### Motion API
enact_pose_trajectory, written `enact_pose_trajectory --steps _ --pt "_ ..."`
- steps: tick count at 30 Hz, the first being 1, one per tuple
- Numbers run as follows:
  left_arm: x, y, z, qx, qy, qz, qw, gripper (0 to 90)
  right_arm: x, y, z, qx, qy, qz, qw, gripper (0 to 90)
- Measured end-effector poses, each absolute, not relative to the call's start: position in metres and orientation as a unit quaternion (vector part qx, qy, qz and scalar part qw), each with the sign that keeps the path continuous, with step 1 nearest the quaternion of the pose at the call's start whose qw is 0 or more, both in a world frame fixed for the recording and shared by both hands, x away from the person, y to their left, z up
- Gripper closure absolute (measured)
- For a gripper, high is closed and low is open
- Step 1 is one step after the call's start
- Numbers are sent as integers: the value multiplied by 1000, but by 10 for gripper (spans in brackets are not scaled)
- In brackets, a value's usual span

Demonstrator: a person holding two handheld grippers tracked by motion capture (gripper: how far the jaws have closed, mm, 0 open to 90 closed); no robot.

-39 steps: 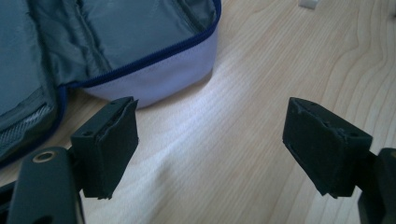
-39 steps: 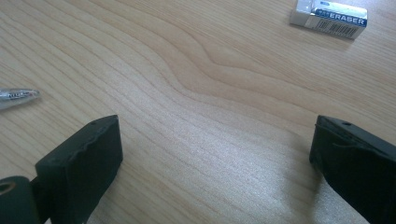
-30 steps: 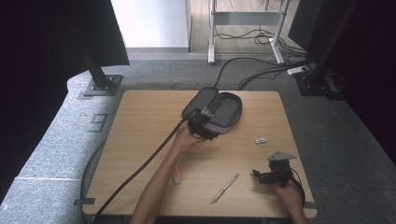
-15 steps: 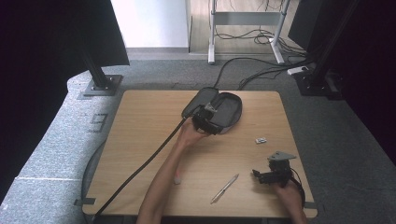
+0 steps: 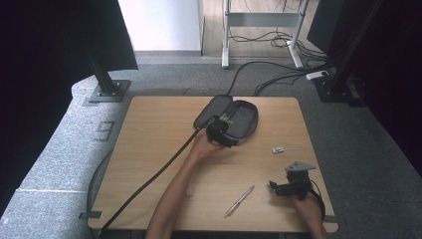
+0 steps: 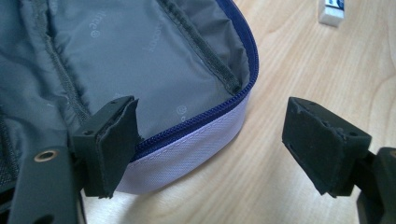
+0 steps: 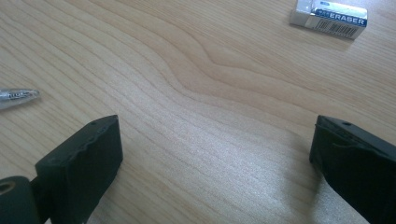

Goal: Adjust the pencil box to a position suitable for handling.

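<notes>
Both sets of jaws are standing wide, gripping nothing. Left gripper is straddling the rim of the open pencil case at the tabletop's twelve o'clock; it should be closing squarely on that zippered edge. Right gripper is hovering at five o'clock.

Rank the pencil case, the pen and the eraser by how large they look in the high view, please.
1. Pencil case, open on the table, clearly the largest.
2. Pen, long but very thin.
3. Eraser, the smallest.
All lie on one tabletop, so the order seems reliable.
</notes>
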State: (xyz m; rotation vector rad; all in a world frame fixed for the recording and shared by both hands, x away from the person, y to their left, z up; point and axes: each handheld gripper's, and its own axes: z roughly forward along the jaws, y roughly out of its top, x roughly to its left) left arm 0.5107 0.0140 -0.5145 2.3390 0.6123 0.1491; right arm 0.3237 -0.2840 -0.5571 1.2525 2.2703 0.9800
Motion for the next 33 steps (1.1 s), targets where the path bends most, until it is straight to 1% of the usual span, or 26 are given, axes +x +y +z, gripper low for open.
enact_pose_trajectory --steps 12,29,33 --pt "490 15 -520 909 230 50 344 188 324 -284 -557 444 805 347 184 23" --pt "459 30 -520 913 226 45 338 202 324 -284 -557 444 805 347 184 23" --pt "450 33 -520 911 227 36 343 203 324 -284 -557 444 805 347 184 23"
